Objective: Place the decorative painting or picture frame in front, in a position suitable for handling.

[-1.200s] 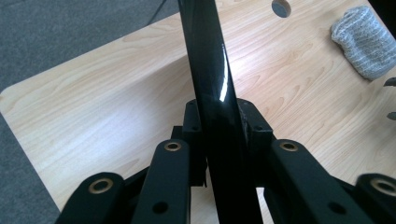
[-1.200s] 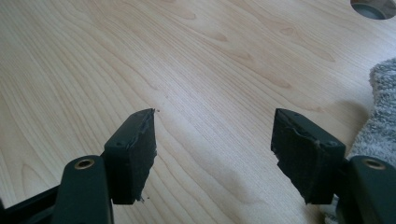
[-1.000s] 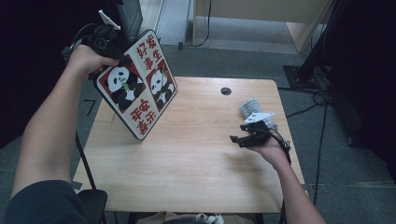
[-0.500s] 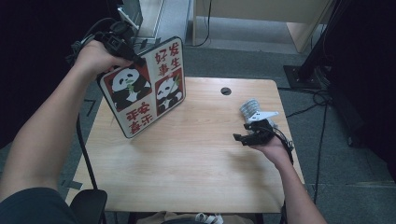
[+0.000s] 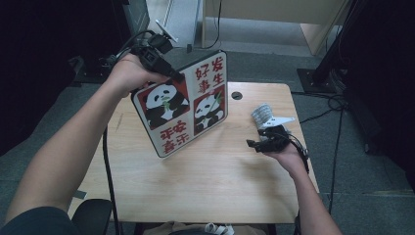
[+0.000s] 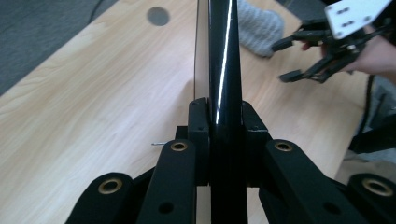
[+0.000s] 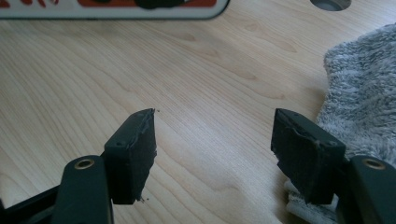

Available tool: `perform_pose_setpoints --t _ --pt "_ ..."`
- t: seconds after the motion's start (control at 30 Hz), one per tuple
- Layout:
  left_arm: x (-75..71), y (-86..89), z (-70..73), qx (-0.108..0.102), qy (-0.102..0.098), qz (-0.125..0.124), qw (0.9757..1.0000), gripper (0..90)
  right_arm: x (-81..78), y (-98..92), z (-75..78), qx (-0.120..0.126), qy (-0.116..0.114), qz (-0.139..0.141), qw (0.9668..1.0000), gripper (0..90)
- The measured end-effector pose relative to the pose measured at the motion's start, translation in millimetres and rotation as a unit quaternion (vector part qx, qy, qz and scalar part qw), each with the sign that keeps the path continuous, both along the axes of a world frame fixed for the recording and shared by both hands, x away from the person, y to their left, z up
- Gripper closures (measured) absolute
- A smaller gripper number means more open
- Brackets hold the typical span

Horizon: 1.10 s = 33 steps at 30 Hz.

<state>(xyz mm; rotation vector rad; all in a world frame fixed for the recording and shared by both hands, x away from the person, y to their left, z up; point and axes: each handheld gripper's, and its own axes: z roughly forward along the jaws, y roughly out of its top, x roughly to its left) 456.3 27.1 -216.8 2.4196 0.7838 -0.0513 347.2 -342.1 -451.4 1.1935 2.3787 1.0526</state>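
A flat board printed with two pandas and red characters hangs tilted over the left half of the wooden table. My left gripper is shut on its top edge. In the left gripper view the jaws clamp the board's glossy black edge from both sides, my left gripper pointing along it. My right gripper rests low at the table's right side, open, with bare wood between its pads. A grey fluffy cloth lies just beyond it, next to the right jaw. The board's lower edge lies ahead in the right gripper view.
A round cable hole sits near the table's far edge. Cables trail on the floor at the right, beside a dark stand base. A black chair part stands at the near left corner.
My left hand has carried the panda board to the right and slightly up, turning it more squarely over the table. The right gripper and the cloth have stayed put.
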Motion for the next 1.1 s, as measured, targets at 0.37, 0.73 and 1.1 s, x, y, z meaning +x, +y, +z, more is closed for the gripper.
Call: perform_pose_setpoints --t 0.37,0.73,1.1 --pt "-9.4 -29.6 -17.4 -0.018 0.025 -0.022 0.9993 79.9 0.4 -4.0 -0.5 -0.002 0.003 -0.008 1.0000 31.1" --pt "-10.6 -36.3 -23.1 -0.018 0.039 -0.026 0.9987 79.7 0.6 -4.0 -1.7 -0.004 0.005 -0.008 0.9999 31.1" --pt "0.2 -29.8 -28.1 -0.029 0.055 -0.007 0.9980 79.4 1.8 -1.3 -4.9 -0.007 0.015 -0.001 0.9999 31.6"
